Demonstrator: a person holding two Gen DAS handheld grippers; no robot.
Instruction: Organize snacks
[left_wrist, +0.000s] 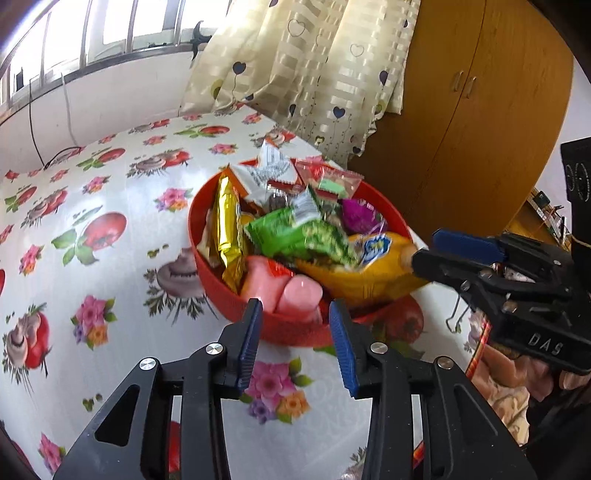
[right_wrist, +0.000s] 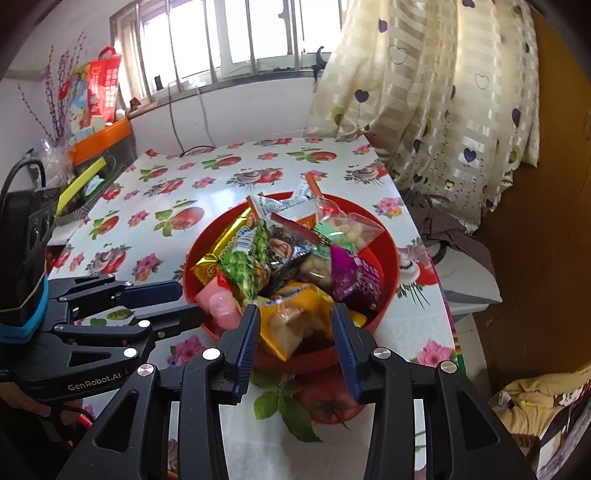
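Note:
A red bowl (left_wrist: 207, 273) full of wrapped snacks stands on the flowered tablecloth near the table's right edge; it also shows in the right wrist view (right_wrist: 388, 258). In it lie a yellow bread packet (left_wrist: 369, 273), pink jelly cups (left_wrist: 280, 291), a green packet (left_wrist: 288, 232), a gold bar (left_wrist: 229, 229) and a purple packet (right_wrist: 354, 277). My left gripper (left_wrist: 295, 325) is open and empty at the bowl's near rim, in front of the pink cups. My right gripper (right_wrist: 295, 328) is open and empty at the near rim, its fingers either side of the yellow bread packet (right_wrist: 291, 325).
A curtain with heart prints (left_wrist: 314, 66) hangs behind the table beside a wooden wardrobe (left_wrist: 480, 110). A cable (left_wrist: 55, 155) lies at the table's far edge under the window. An orange crate with clutter (right_wrist: 99, 140) stands to the left. A binder clip (left_wrist: 456, 317) holds the cloth's right edge.

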